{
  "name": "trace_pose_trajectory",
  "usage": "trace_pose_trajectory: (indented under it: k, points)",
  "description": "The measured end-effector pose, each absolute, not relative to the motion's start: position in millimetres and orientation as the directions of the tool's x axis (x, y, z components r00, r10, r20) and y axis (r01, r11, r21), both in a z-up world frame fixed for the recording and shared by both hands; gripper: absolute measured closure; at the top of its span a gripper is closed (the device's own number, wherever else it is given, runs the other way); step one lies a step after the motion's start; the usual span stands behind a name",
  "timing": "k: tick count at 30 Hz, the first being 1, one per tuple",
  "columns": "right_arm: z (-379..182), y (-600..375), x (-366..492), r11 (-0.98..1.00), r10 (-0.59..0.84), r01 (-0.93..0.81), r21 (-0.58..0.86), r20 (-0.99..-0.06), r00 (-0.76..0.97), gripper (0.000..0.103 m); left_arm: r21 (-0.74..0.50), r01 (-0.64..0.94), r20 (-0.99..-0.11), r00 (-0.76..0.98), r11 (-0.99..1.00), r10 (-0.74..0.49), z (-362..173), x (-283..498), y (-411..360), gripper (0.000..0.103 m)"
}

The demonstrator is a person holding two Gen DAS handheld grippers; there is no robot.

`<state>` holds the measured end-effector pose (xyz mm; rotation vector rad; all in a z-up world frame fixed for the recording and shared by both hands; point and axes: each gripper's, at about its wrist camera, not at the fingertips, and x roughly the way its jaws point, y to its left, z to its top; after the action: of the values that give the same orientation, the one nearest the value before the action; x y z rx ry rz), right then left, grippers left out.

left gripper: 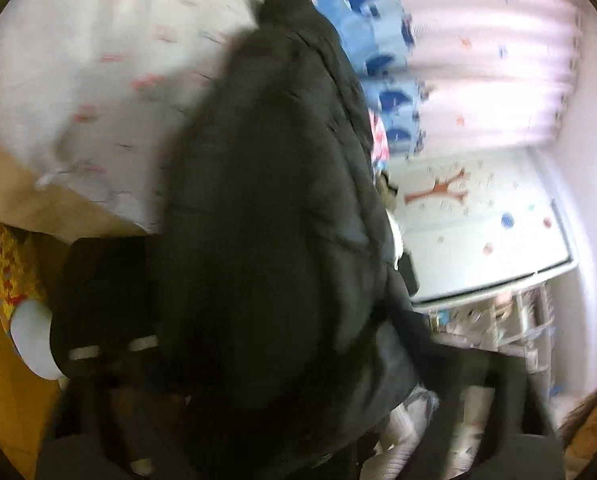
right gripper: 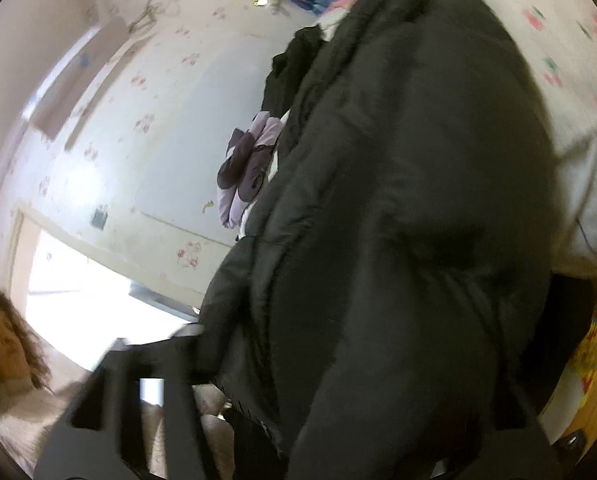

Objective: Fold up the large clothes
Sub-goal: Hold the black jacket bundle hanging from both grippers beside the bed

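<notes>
- Left wrist view: a large black padded jacket fills the middle, bunched over a white flowered bedsheet at far left. The left gripper sits near the bottom; one dark finger shows at left, the other is buried in fabric, so I cannot tell whether it pinches the jacket.
- Right wrist view: the same black padded jacket lies heaped, thick and creased. The right gripper straddles its near edge, left finger visible; its grip cannot be told.
- Judged progress: early; no neat fold shows, and flattening and folding remain.
</notes>
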<state>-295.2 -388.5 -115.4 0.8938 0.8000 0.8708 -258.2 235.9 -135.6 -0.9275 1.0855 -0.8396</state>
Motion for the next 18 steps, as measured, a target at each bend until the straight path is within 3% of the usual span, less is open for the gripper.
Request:
trace_pose_trajectory:
  k: [2,5,12,15,18]
  points:
    - [-102,-384,-296,0.393,0.867,-0.310,0.866,-0.236,0.440,0.085,-0.891,0.129,-0.385,0.294,0.436,-0.875,-117,-260,231,0.073]
    - [-77,-380,-300,0.389,0.864,-0.367,0.845,-0.196,0.465,0.093,-0.854,0.194,-0.394,0.364,0.483,-0.844,-67,-270,228,0.085]
    - [-17,-386,-320,0.290,0.877,-0.509,0.811,-0.012,0.480,0.095,-0.820,0.354,-0.310,0.383,0.449,-0.870,13,-297,223,0.089]
    - [-23,-400,-332,0.278,0.871,-0.499,0.820,0.004,0.492,0.095,-0.814,0.374,-0.315,0.358,0.444,-0.879,15,-309,229,0.089]
    - [-47,-407,-340,0.282,0.869,-0.442,0.851,-0.032,0.493,0.094,-0.808,0.333,-0.390,0.316,0.486,-0.865,-14,-310,232,0.089]
